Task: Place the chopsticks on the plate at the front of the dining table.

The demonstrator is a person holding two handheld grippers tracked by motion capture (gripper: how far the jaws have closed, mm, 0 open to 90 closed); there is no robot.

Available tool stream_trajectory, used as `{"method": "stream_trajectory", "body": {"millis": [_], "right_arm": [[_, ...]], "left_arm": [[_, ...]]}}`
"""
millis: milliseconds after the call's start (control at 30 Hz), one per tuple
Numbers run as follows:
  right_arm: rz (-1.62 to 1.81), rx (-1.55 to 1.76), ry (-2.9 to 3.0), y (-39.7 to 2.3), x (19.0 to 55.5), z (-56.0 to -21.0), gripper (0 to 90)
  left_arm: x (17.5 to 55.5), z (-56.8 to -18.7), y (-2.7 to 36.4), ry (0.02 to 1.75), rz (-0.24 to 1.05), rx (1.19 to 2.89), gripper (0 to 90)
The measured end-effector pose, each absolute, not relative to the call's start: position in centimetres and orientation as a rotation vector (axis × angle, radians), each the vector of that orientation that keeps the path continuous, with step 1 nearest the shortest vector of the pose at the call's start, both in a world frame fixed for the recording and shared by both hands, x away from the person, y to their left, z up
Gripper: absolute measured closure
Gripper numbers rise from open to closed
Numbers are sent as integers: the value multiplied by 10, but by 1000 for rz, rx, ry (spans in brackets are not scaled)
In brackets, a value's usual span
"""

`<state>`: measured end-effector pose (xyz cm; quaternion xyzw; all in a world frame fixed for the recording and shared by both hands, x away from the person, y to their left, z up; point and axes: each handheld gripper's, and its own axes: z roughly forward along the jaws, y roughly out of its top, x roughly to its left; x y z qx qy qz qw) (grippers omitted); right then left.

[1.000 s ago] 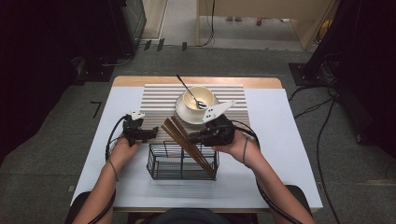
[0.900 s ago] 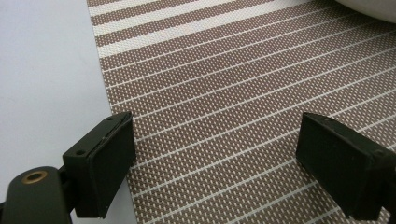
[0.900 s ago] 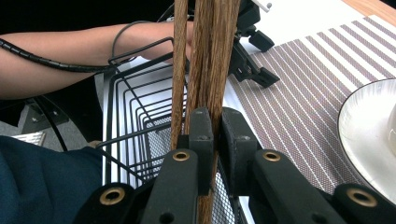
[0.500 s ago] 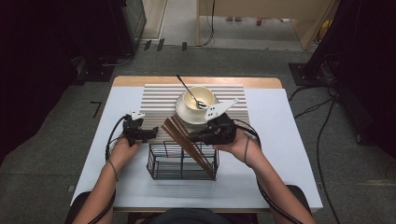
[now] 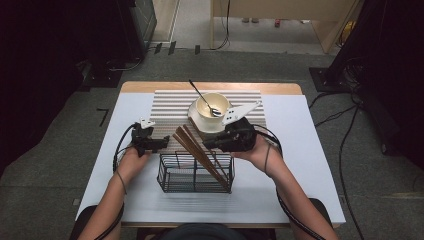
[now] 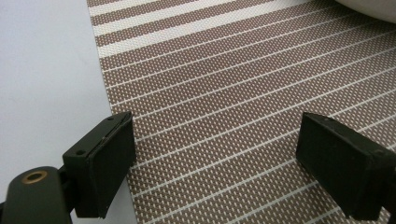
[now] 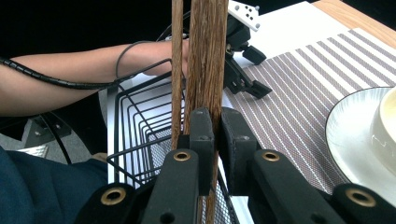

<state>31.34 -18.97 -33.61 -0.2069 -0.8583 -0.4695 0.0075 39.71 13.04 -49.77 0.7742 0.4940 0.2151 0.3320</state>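
**Chopsticks pinched in my right gripper over the wire basket**

Chopsticks (image 7: pixel 205 56), dark brown wood, are clamped between the pads of my right gripper (image 7: pixel 217 135); the right gripper view has the jaws pressed tight on 1 broad stick, with a thinner one (image 7: pixel 177 70) running just beside it, outside the grip. From the high view the bundle (image 5: pixel 197 150) slants from the striped placemat (image 5: pixel 170 107) down into the black wire basket (image 5: pixel 196 172), lower ends inside it. How many sticks make up the bundle I cannot tell; they overlap.

My left gripper (image 6: pixel 215 154) hangs over the placemat near its edge, jaws wide apart with nothing between them. In the high view it sits (image 5: pixel 161 142) just left of the basket's far corner.

Beyond the sticks, a cream bowl (image 5: pixel 214 104) with a spoon (image 5: pixel 202 97) in it stands on a saucer (image 5: pixel 200 121). In the right gripper view the saucer (image 7: pixel 355 135) is cut off at the frame edge.

No brand, label or writing is readable anywhere. The stick tops run out of the right gripper view.
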Motion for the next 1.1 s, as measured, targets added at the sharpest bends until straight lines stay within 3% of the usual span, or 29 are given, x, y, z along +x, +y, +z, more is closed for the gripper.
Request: {"method": "stream_trajectory", "body": {"millis": [1100], "right_arm": [[-1637, -688, -2650, -206, 315, -307, 849]], "left_arm": [[397, -498, 130, 1291, 562, 2023, 123]]}}
